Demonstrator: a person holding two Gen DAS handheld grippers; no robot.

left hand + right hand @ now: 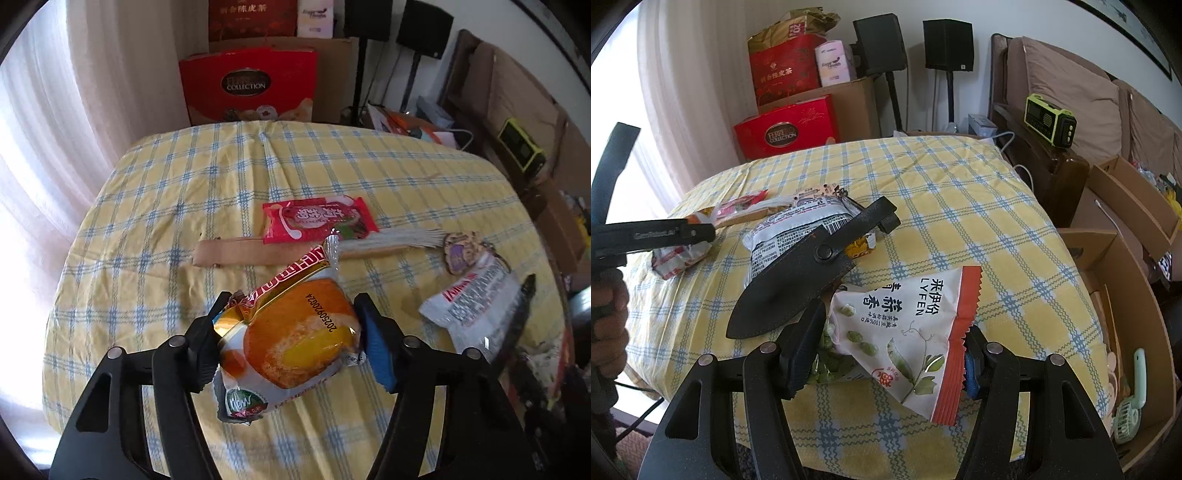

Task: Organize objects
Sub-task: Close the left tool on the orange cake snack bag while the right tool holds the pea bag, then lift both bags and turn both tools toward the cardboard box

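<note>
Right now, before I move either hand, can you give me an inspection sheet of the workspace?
Surface: yellow-and-blue checked cloth covers the table.
Job's things: cake packet, pea snack bag, white snack bag, red sachet.
Clutter: black sheath lying on the white bag; tasselled fan.
Grippers: left gripper closed on the cake packet; right gripper closed on the pea bag.
Cables: white cable past the far edge.
Surroundings: red gift boxes, speakers, cardboard boxes.

Both hand-held grippers, left [288,339] and right [886,354], half-closed, angled downward.
</note>
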